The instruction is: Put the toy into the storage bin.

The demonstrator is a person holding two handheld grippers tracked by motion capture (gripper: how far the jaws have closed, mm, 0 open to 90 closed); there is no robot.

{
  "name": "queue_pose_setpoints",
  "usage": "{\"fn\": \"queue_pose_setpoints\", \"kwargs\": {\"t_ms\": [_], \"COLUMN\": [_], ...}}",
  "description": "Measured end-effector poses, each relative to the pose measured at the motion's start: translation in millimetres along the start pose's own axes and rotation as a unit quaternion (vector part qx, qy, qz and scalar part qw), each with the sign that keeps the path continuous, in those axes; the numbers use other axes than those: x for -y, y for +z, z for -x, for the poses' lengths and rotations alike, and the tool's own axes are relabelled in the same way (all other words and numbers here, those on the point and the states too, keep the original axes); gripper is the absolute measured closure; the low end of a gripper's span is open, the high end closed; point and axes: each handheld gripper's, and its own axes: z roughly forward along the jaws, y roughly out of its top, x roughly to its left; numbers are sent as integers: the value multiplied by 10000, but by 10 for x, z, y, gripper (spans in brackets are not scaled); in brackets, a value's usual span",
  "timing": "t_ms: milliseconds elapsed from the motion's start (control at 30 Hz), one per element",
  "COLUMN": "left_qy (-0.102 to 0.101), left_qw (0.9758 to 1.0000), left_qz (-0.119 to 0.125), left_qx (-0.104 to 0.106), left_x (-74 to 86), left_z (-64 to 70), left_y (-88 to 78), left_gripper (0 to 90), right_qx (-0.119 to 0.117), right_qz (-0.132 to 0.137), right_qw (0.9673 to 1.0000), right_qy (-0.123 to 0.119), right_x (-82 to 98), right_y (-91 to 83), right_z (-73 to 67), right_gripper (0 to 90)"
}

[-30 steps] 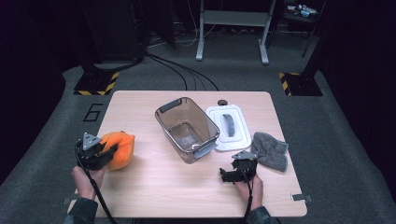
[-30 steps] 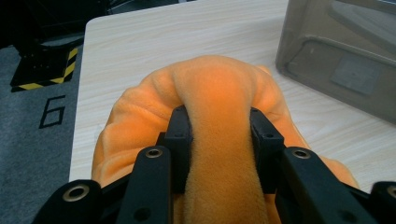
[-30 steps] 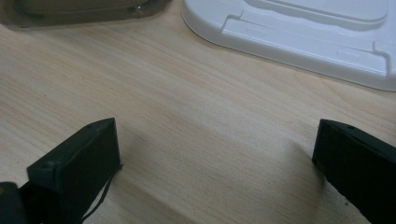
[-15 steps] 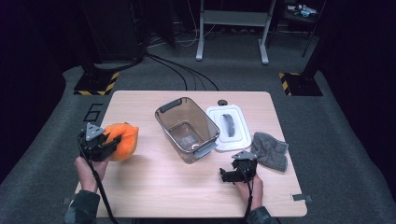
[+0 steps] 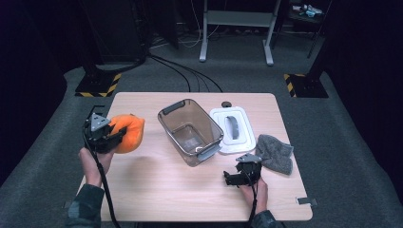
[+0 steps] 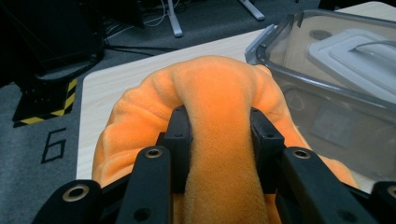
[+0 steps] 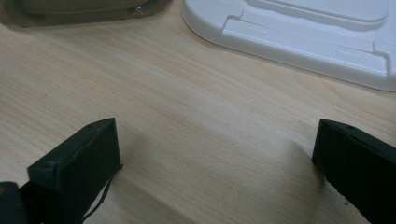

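Observation:
A soft orange cloth (image 5: 127, 133) hangs above the table's left side, pinched in my left gripper (image 5: 115, 135). In the left gripper view the two black jaws squeeze a thick fold of the orange cloth (image 6: 219, 140), and the left gripper (image 6: 219, 149) is shut on it. A clear plastic bin (image 5: 190, 130) stands open in the middle of the table, its white lid (image 5: 233, 129) lying flat to its right. My right gripper (image 5: 240, 176) rests on the wood near the front edge. In its own view the right gripper (image 7: 215, 154) stands open over bare wood.
A grey cloth (image 5: 275, 153) lies crumpled at the table's right edge, just right of the right gripper. The white lid (image 7: 299, 37) and the bin's base (image 7: 84, 9) lie just beyond the right jaws. A small dark knob (image 5: 226, 104) sits behind the lid. Cables run across the floor beyond the table (image 5: 157, 180).
My left gripper has lifted the orange cloth off the table and carried it a little toward the bin. The right gripper has stayed put.

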Motion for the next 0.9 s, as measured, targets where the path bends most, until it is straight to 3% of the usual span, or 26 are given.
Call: {"fn": "queue_pose_setpoints", "kwargs": {"t_ms": [400, 600, 900], "left_qy": [120, 137, 211], "left_qw": [9999, 9998, 9994], "left_qz": [83, 149, 211], "left_qx": [44, 62, 161], "left_x": [-284, -392, -586], "left_z": [47, 76, 174], "left_y": [75, 110, 176], "left_gripper": [663, 662, 662], "right_qx": [11, -57, -43], "right_qz": [4, -21, 2], "right_qw": [10000, 9999, 10000], "right_qy": [13, -107, -41], "right_x": [-3, -1, -5], "right_y": [5, 2, 8], "right_z": [-4, 4, -5], "right_gripper": [3, 3, 2]}}
